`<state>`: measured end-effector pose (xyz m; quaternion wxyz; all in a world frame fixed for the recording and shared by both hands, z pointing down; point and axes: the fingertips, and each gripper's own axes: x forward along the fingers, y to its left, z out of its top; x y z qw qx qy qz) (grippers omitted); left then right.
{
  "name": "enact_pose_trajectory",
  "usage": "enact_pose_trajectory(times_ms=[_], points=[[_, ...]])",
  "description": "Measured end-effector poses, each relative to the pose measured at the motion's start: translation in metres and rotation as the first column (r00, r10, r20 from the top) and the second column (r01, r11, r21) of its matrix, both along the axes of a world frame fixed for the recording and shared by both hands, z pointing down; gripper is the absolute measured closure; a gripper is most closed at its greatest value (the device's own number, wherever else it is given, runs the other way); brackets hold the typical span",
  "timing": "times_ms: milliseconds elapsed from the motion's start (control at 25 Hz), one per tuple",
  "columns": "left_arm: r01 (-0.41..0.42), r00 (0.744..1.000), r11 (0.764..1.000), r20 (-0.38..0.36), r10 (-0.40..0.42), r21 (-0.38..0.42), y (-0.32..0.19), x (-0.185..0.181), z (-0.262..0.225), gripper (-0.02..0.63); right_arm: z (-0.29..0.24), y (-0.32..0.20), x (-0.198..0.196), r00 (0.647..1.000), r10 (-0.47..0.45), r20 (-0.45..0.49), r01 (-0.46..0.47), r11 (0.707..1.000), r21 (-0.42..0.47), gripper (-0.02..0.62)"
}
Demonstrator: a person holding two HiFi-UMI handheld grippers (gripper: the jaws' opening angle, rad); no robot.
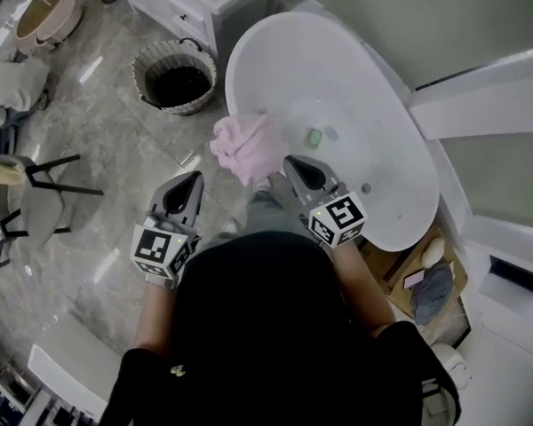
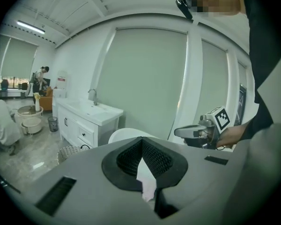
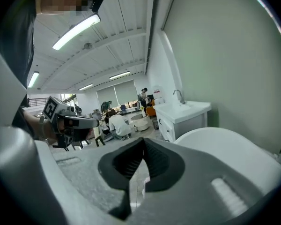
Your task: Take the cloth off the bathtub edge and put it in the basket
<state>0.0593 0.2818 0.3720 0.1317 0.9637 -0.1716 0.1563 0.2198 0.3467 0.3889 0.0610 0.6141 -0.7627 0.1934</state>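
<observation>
A crumpled pink cloth (image 1: 244, 145) lies draped over the near rim of the white oval bathtub (image 1: 275, 51), well apart from the round woven basket (image 1: 175, 76) on the grey floor. The left gripper (image 1: 194, 180) and right gripper (image 1: 290, 161) both have their jaws pressed together, holding nothing. The right gripper's tip sits just beside the cloth, perhaps touching it.

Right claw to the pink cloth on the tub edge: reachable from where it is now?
Probably yes. The pink cloth drapes over the bathtub rim just ahead of the right claw, with nothing between them. Its jaws are shut, so they must open first.
</observation>
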Motion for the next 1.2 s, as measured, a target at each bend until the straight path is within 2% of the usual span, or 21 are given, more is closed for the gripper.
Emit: enact_pose_trajectory(times_ms=[320, 520, 640, 920, 1200], points=[[0.191, 0.98, 0.981, 0.059, -0.19, -0.021, -0.035, 0.021, 0.009, 0.594, 0.036, -0.069, 0.032, 0.981, -0.191, 0.022, 0.192, 0.978, -0.077, 0.593], [0.316, 0.946, 0.948, 0.092, -0.312, -0.03, -0.042, 0.018, 0.011, 0.594, 0.053, -0.096, 0.036, 0.959, -0.281, 0.044, 0.284, 0.953, -0.108, 0.561], [0.372, 0.926, 0.928, 0.084, -0.368, -0.03, -0.045, 0.012, 0.008, 0.594, 0.063, -0.11, 0.033, 0.946, -0.319, 0.048, 0.323, 0.937, -0.13, 0.548], [0.42, 0.904, 0.907, 0.105, -0.414, -0.037, -0.048, -0.005, 0.016, 0.594, 0.097, -0.129, 0.014, 0.922, -0.384, 0.044, 0.384, 0.899, -0.21, 0.523], [0.447, 0.889, 0.893, 0.139, -0.436, -0.057, -0.052, -0.033, 0.031, 0.594, 0.149, -0.141, 0.008, 0.924, -0.383, 0.004, 0.362, 0.869, -0.337, 0.452]])
